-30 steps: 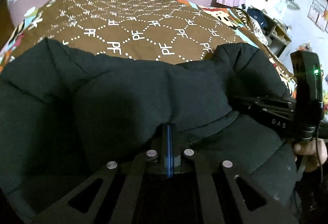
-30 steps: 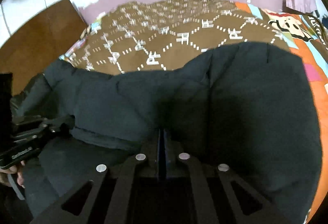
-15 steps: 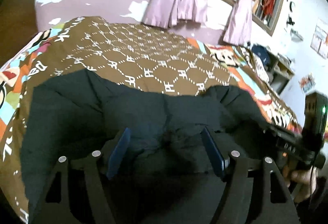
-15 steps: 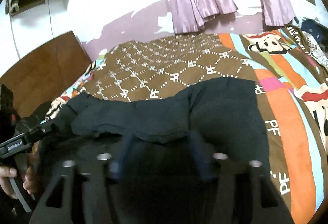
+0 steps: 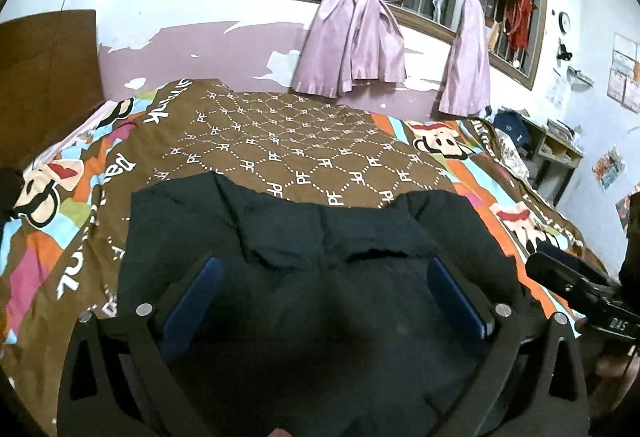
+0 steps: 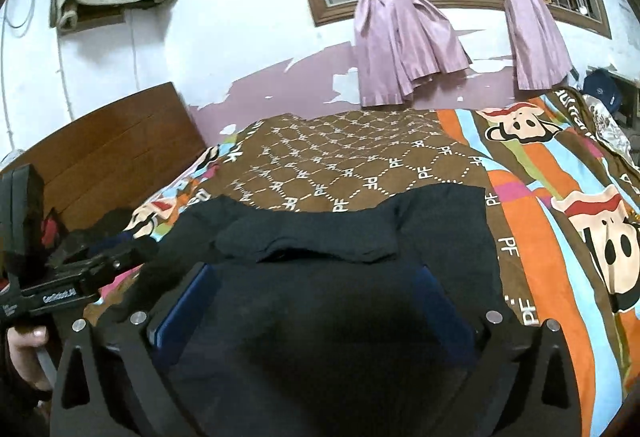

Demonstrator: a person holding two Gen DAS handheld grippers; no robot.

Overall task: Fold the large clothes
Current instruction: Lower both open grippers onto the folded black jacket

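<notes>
**Both grippers free above the folded coat**

The left gripper (image 5: 324,293) has its blue-padded fingers (image 5: 192,297) spread wide apart, holding nothing; the right gripper (image 6: 316,301) is likewise spread and empty. Probably they hang free to pick a fresh grip. Directly below and ahead lies the dark padded coat (image 5: 320,237), its upper part doubled over, resting flat on the patterned bed (image 5: 280,141).

Both cameras ride just behind their own spread jaws, hanging close over the near edge of the bed (image 5: 280,141) and looking down its length toward the curtained window (image 6: 400,9). The left wrist view sits further left, the right further right. Each catches the other gripper at its edge, and both share the dark jacket (image 5: 320,237) and the bedspread.
</notes>
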